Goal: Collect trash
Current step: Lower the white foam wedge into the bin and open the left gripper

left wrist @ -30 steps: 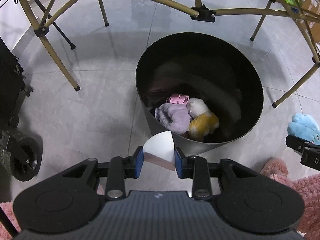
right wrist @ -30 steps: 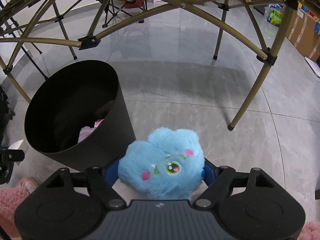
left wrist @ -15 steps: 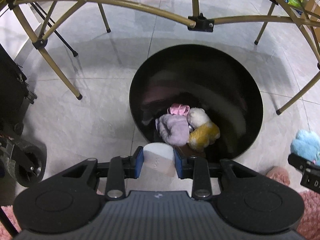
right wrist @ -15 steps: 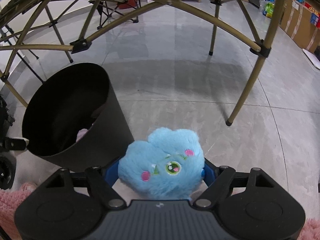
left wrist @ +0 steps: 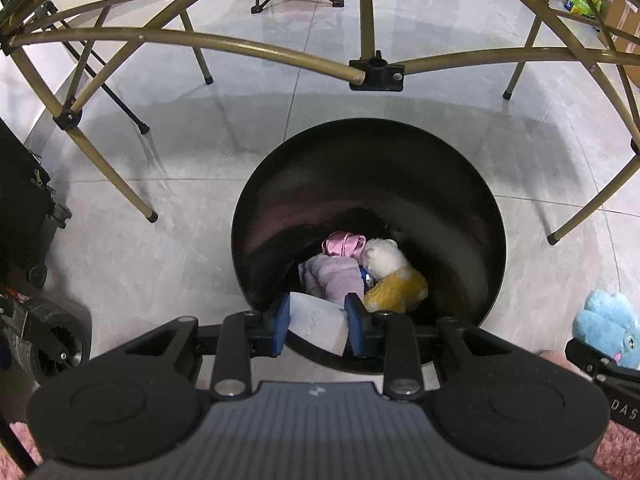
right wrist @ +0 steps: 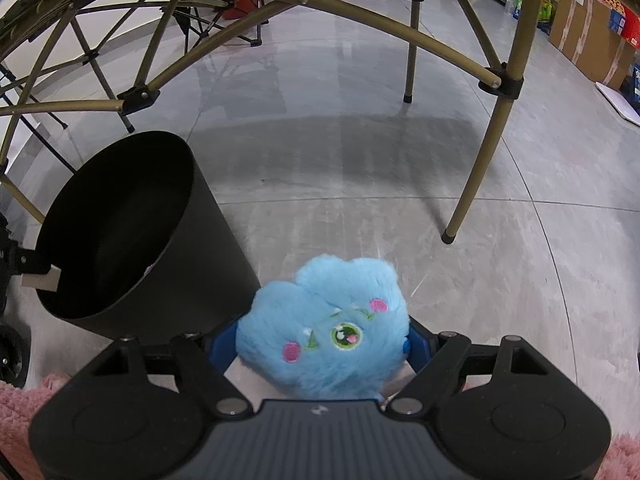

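Observation:
My left gripper point(left wrist: 318, 322) is shut on a white piece of paper point(left wrist: 316, 320) and hangs over the near rim of the round black bin point(left wrist: 460, 184). Inside the bin lie a purple plush point(left wrist: 332, 276), a pink item point(left wrist: 342, 243) and a yellow-and-white plush bear point(left wrist: 390, 276). My right gripper point(right wrist: 320, 344) is shut on a fluffy blue plush point(right wrist: 332, 320) with a green eye and pink cheeks, just right of the bin point(right wrist: 120, 220). The left gripper with the paper point(right wrist: 40, 280) shows at the bin's left rim in the right wrist view.
A gold metal folding frame point(left wrist: 248, 46) arches over the bin, its legs point(right wrist: 472, 184) standing on the grey tiled floor. Pink fluffy rug point(right wrist: 24, 404) lies at the near edge. A black wheeled case point(left wrist: 24, 208) stands left. Cardboard boxes point(right wrist: 592, 36) line the far right.
My left gripper has carried the paper forward, from just outside the bin's near wall to over its rim. The right gripper and blue plush have barely shifted.

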Demonstrator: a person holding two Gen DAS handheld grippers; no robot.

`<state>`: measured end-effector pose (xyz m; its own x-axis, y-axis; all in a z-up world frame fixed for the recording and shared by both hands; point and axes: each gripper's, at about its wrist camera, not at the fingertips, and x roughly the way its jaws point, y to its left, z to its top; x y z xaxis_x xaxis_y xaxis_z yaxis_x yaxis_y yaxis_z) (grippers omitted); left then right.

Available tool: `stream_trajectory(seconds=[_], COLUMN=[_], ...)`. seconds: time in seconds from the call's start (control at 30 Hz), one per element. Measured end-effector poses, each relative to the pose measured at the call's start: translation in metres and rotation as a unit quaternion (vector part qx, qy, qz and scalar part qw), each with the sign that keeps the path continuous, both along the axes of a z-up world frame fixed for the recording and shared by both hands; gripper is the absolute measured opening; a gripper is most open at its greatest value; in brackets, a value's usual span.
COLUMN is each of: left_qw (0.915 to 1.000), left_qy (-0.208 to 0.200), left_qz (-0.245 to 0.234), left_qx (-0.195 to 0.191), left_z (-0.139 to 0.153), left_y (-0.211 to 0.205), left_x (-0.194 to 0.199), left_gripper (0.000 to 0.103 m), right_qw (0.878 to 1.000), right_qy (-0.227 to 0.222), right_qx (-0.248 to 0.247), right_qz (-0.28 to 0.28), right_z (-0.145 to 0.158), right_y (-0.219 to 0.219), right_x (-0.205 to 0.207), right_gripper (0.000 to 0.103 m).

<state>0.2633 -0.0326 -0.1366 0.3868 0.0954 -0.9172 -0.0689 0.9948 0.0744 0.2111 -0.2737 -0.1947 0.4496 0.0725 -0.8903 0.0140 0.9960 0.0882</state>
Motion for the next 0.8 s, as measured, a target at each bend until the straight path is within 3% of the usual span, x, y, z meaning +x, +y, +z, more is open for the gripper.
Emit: stream_trajectory(seconds=[0.8], left_qw=[0.9995], left_qy=[-0.006], left_qz=[-0.005], left_qx=[-0.029], left_z=[0.017], left_y=[-0.034], left_x=[0.032], left_gripper=[0.03], right_qw=[0.999], right_qy=[0.011], right_qx=[-0.015], right_qz=[-0.029], right_z=[-0.013], right_y=[-0.013], right_x=[0.008], right_gripper=[0.08])
